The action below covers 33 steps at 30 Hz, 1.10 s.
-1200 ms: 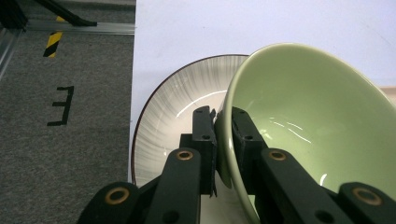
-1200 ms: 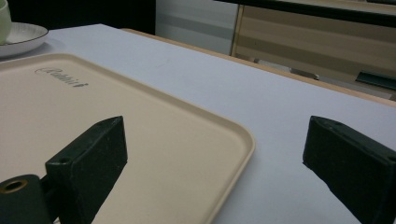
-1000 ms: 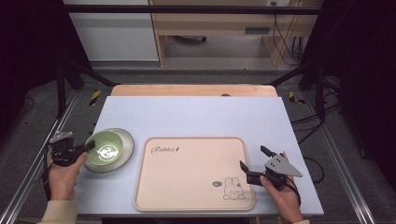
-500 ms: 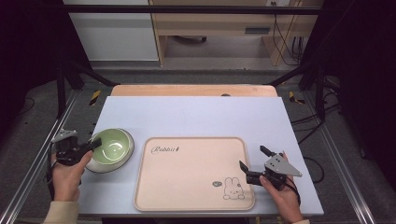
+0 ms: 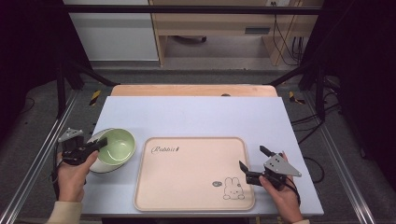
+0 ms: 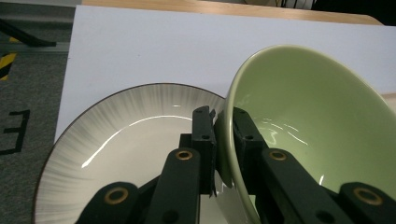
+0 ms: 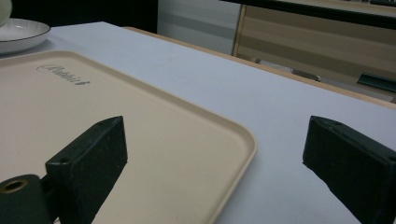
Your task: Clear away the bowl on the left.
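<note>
While held at the near-left part of the table, left gripper (image 5: 95, 145): jaws clamped on the rim of the green bowl, one jaw inside the wall and one outside, as the left gripper view shows.
Left hand (image 5: 72, 175): at the near-left corner of the table, gripping the tool body; grey three-cornered plate on top.
Right gripper (image 5: 252, 164): jaws spread wide with nothing between them; one jaw stands over the near-right corner of the tray, the other over bare table just off the tray's right edge.
Right hand (image 5: 282, 196): at the near-right corner of the table.
Green bowl (image 5: 116, 146): near the left edge of the table, tilted, its mouth turned toward the tray; it sits over the right part of the plate. Whether its base touches the plate cannot be told.
Plate (image 6: 126, 135): white with a dark rim and grey radial streaks, flat on the table under and left of the bowl.
Tray (image 5: 187, 186): beige, rectangular, at the near-centre of the table; script lettering at its far-left corner, rabbit print at its near-right corner.
Table (image 5: 196, 114): pale blue-grey top; wooden strip along its far edge.
</note>
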Tool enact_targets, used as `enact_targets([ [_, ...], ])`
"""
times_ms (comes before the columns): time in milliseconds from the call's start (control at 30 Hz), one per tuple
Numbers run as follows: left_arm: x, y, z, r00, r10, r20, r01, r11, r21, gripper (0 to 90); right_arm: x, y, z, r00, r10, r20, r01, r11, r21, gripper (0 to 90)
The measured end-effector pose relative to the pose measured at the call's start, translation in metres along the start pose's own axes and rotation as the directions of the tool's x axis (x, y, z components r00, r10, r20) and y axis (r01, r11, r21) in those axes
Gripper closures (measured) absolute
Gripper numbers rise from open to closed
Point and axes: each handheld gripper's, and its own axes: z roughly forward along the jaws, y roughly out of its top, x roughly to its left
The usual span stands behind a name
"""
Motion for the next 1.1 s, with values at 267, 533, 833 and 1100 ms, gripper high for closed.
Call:
enact_targets([
  [267, -0.011, 0.000, 0.005, 0.9994, 0.011, 0.032, -0.011, 0.9999, 0.007, 81.7, -0.001, 0.000, -0.001, 1.0000, -0.009, -0.001, 0.009, 1.000, -0.026, 5.3],
  [533, -0.024, -0.001, 0.010, 0.9970, 0.012, 0.076, -0.013, 0.9998, 0.012, 81.6, -0.005, 0.003, -0.007, 1.0000, -0.009, 0.003, 0.010, 0.993, -0.116, 5.2],
  [833, -0.042, -0.002, 0.015, 0.9937, 0.033, 0.107, -0.033, 0.9995, -0.001, 81.6, -0.005, 0.003, -0.007, 1.0000, -0.003, 0.000, 0.003, 0.994, -0.109, 5.5],
  [1100, -0.060, -0.003, 0.021, 0.9917, 0.067, 0.110, -0.066, 0.9977, -0.013, 81.7, -0.005, 0.003, -0.007, 1.0000, 0.006, -0.004, -0.006, 0.994, -0.110, 5.2],
])
